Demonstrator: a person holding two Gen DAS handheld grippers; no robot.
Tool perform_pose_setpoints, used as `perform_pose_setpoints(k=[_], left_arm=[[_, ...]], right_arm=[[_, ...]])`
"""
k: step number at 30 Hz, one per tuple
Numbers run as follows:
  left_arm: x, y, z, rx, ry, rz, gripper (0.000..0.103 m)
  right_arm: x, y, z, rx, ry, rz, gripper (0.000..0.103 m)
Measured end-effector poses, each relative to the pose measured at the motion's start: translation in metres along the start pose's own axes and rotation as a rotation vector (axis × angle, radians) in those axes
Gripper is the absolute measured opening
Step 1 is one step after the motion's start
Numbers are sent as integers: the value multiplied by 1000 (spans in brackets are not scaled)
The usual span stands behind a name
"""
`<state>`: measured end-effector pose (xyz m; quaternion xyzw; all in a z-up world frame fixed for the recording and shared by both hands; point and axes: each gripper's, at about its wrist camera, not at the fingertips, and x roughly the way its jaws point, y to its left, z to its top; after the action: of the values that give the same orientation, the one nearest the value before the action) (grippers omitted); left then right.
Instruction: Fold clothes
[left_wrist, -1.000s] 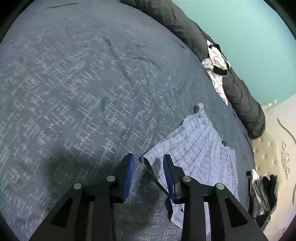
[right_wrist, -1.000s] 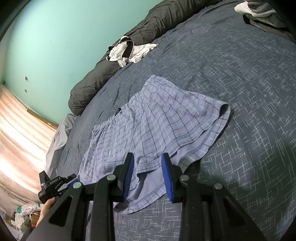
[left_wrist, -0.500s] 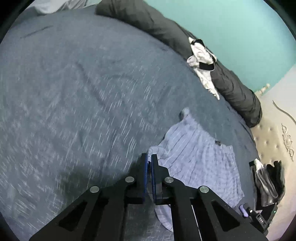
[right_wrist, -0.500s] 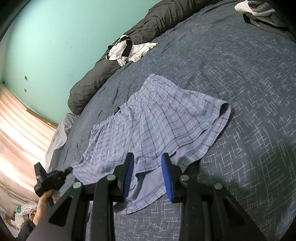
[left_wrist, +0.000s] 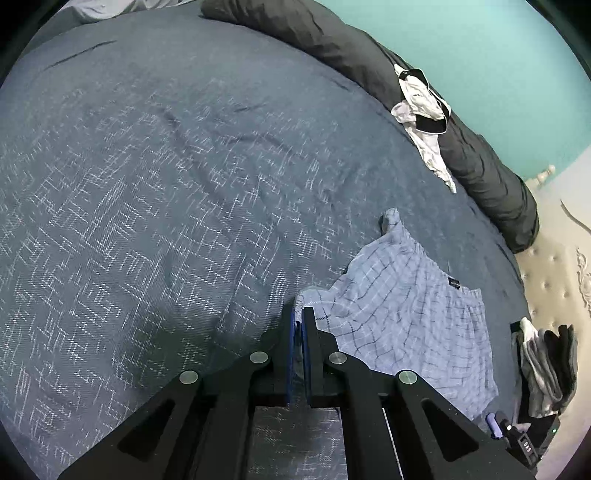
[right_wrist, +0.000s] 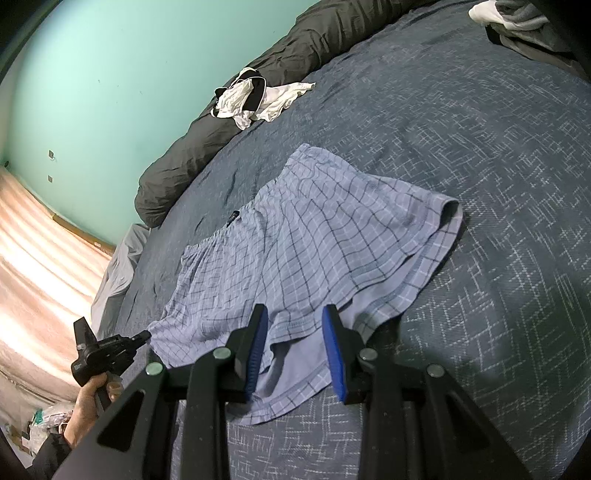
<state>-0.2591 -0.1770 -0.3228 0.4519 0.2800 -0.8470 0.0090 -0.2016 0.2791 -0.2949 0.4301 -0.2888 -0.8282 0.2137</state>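
Observation:
Light blue plaid shorts (left_wrist: 406, 314) (right_wrist: 314, 240) lie spread on the dark blue patterned bedspread (left_wrist: 147, 221). My left gripper (left_wrist: 298, 314) is shut on a corner of the shorts, which is raised a little off the bed. In the right wrist view the same left gripper (right_wrist: 142, 336), held by a hand (right_wrist: 92, 398), pinches that corner at the lower left. My right gripper (right_wrist: 295, 321) hovers open over the near leg hem, and its blue pads do not press the cloth.
A white and black garment (left_wrist: 421, 110) (right_wrist: 255, 99) lies on a rolled dark grey duvet (left_wrist: 480, 166) (right_wrist: 221, 136) along the teal wall. Grey and black socks (left_wrist: 546, 365) are piled by the tufted headboard (left_wrist: 554, 280). Bare bedspread stretches to the left.
The left jaws closed on the corner of the shorts and then rose slightly with it. The right gripper has not moved.

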Motion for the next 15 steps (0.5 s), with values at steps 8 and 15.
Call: perform_pose_setpoints(k=[8, 15], left_arm=[[-4, 9, 1, -2, 1, -1, 31], [-3, 10, 14, 11, 6, -8, 36]], right_arm=[[4, 4, -1, -13, 13, 9, 30], [-1, 2, 1, -4, -3, 8, 30]])
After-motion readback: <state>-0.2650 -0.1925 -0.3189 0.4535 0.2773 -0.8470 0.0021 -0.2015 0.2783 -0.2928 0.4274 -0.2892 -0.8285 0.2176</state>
